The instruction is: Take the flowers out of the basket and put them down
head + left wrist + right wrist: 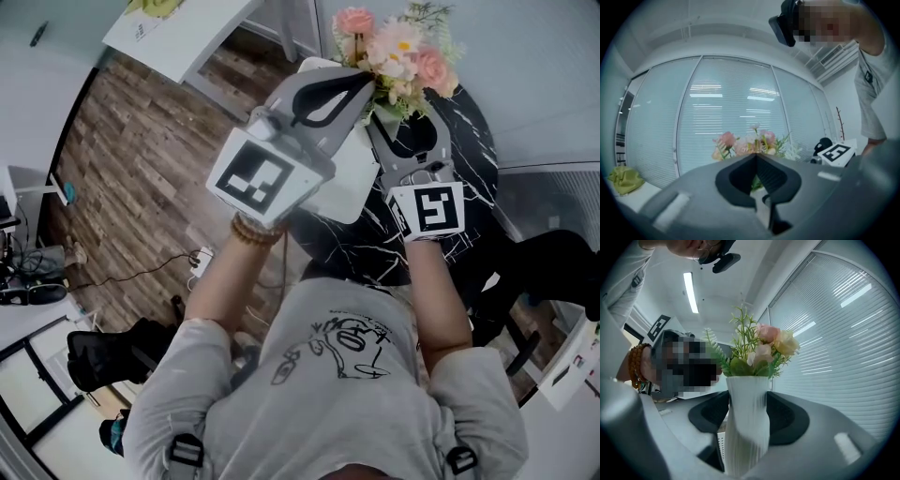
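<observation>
Right tongs: clenching on the ribbed white vase, with one pad pressing on each side of it.
Left tongs: sitting clenched tip to tip with nothing gripped, pointing toward the bouquet from just beside the right pair.
Floor: wood planks showing at the left of the head view.
Worktop: round black marble top lying under both tools.
White container: sitting on the worktop beneath the left tongs; what kind it is cannot be told.
Flowers: pink and cream blooms with green sprigs, standing upright in the gripped vase over the worktop.
</observation>
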